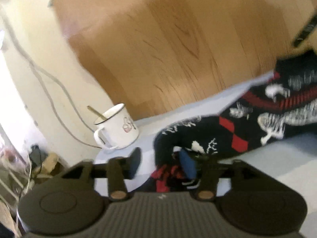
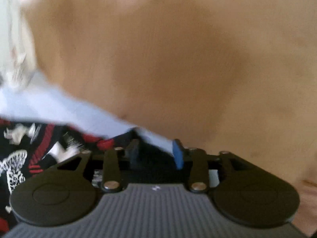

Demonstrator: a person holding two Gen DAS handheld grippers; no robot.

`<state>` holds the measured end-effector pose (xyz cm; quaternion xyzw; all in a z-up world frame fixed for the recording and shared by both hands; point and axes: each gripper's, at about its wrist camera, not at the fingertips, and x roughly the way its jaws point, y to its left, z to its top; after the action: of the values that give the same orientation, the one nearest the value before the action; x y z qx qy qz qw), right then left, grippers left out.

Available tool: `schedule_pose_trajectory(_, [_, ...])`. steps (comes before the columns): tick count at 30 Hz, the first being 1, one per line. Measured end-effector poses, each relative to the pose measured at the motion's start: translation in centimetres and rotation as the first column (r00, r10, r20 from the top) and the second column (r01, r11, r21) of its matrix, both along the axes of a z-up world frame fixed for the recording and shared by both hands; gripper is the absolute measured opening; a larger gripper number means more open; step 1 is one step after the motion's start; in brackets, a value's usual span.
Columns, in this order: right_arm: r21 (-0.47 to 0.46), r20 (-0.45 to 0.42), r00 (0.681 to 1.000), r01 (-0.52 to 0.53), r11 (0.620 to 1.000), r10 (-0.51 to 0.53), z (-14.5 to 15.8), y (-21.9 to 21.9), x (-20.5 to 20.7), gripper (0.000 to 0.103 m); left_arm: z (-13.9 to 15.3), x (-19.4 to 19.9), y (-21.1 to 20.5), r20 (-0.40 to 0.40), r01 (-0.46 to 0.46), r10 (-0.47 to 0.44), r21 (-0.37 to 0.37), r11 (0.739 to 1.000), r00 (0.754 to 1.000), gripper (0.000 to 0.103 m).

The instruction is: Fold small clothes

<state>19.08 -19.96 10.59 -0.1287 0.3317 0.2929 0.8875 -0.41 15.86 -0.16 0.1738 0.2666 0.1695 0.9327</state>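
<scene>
A small black knitted garment (image 1: 267,115) with red and white figures lies rumpled on the pale table (image 1: 277,152), running from the right edge down to my left gripper (image 1: 161,165). That gripper stands open. Its right finger (image 1: 187,165) digs into the cloth's red-striped end, and its left finger (image 1: 134,163) is over bare table. In the blurred right wrist view the same garment (image 2: 29,154) fills the lower left. My right gripper (image 2: 156,154) sits at the table's edge (image 2: 154,136) with its jaws apart and something dark between them; I cannot tell what.
A white enamel mug (image 1: 116,127) with a spoon in it stands at the table's far left corner, close to my left gripper. Beyond the table edge lies wooden floor (image 1: 168,49). Cables (image 1: 49,91) hang on the cream wall at left, above some clutter.
</scene>
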Motion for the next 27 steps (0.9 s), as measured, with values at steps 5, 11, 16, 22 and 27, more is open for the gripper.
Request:
schedule_pose_trajectory(5, [0.017, 0.053, 0.989, 0.139, 0.99, -0.14, 3.4, -10.1, -1.5, 0.055, 2.8, -1.3, 1.3, 0.041, 0.051, -0.042, -0.256, 0.965, 0.998, 0.049])
schedule_pose_trajectory(11, [-0.055, -0.028, 0.996, 0.088, 0.995, -0.09, -0.7, -10.6, -1.4, 0.068, 1.2, -4.2, -2.8, -0.042, 0.192, -0.235, -0.451, 0.872, 0.971, 0.054])
schedule_pose_trajectory(16, [-0.126, -0.083, 0.994, 0.063, 0.99, -0.074, -4.8, -6.0, 1.3, 0.009, 0.2, -7.5, -6.0, -0.116, 0.228, -0.328, -0.509, 0.83, 0.937, 0.061])
schedule_pose_trajectory(22, [-0.121, 0.021, 0.923, 0.384, 0.915, -0.384, -3.5, -8.9, 3.7, 0.009, -0.4, -10.6, -7.6, -0.187, 0.224, -0.366, -0.52, 0.824, 0.912, 0.062])
schedule_pose_trajectory(27, [0.074, -0.005, 0.975, 0.223, 0.972, -0.223, 2.8, -13.1, -3.7, 0.064, -0.1, -12.6, -7.2, -0.187, 0.237, -0.416, -0.589, 0.773, 0.89, 0.063])
